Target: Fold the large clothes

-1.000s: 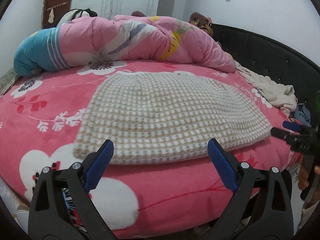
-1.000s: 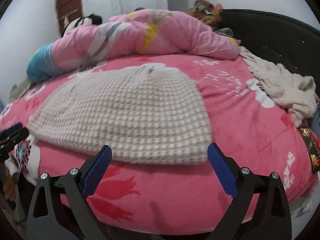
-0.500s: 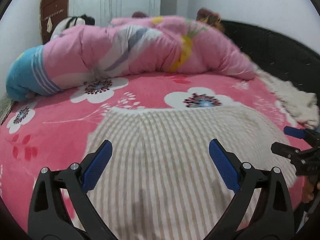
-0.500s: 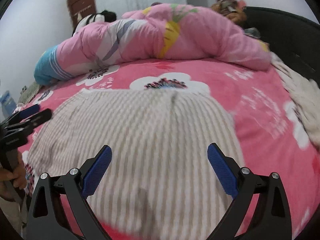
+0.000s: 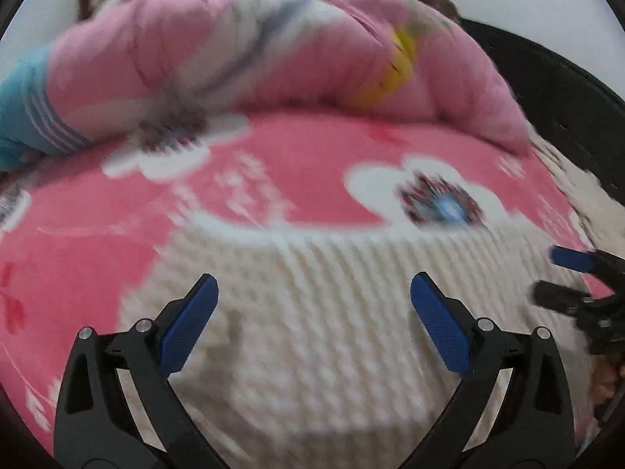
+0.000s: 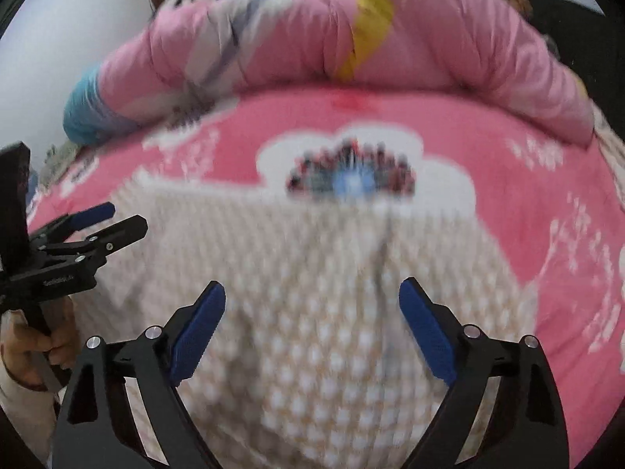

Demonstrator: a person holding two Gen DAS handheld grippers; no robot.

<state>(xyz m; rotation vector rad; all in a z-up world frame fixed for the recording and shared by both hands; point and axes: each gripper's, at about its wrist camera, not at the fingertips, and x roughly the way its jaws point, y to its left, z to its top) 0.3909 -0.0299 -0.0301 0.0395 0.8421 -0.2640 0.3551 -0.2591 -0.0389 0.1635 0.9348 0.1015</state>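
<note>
A cream and tan checked garment (image 5: 320, 312) lies spread flat on the bed (image 5: 97, 234), on a pink blanket printed with white flowers, and it fills the lower half of both wrist views. Its far edge runs just under a white flower with a blue centre (image 6: 353, 181); in the right wrist view a seam or crease runs down from that edge toward the camera. Both views are blurred. The left gripper (image 5: 312, 322) hangs over the garment with its blue-padded fingers (image 5: 187, 326) wide apart and nothing pinched between them, only the cloth lying beneath. The right gripper (image 6: 312, 326) is likewise over the garment, its fingers (image 6: 427, 336) spread but closing a little, with only the flat cloth below the gap and no fold caught in it. Each gripper shows at the edge of the other's view: the right one at the right side of the left wrist view, the left one at the left side of the right wrist view, where a hand (image 6: 27, 342) grips its handle. Beyond the garment a rolled pink quilt (image 5: 273, 51) with a blue end lies across the far side of the bed, and a dark padded headboard (image 5: 554, 97) curves along the right. A pale cloth (image 5: 586, 195) lies by the headboard.
</note>
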